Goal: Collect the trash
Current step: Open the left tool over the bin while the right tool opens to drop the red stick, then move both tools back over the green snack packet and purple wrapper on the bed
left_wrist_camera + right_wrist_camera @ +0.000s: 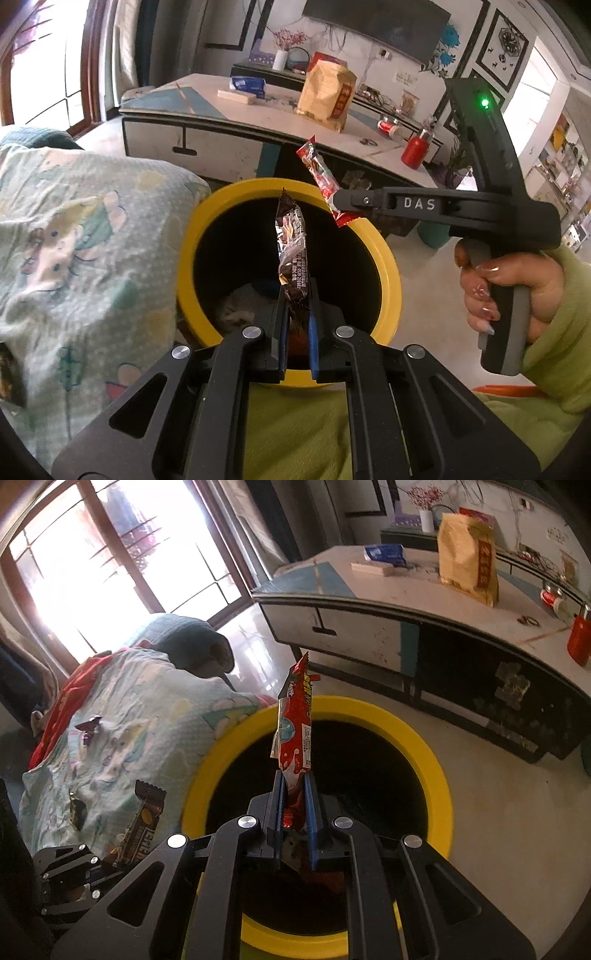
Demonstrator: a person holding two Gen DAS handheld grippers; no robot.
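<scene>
wrappers might miss the bin

left tongs (297, 314) pinch a brown wrapper (291, 243); right tongs (295, 794) pinch a red wrapper (295, 731). both hang over the yellow bin (424, 738). light wrappers could stick or flutter onto the blanket (147, 709).

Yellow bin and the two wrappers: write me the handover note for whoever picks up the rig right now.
Left tongs: shut on the brown wrapper, held over the mouth of the yellow bin.
Right tongs: shut on the red wrapper, also above the bin opening.
Done: both wrappers picked up and brought to the bin; something pale already lies at its bottom.
Left: release both into the bin. A purple wrapper and a dark scrap lie on the patterned blanket beside the bin; collect those next.
</scene>
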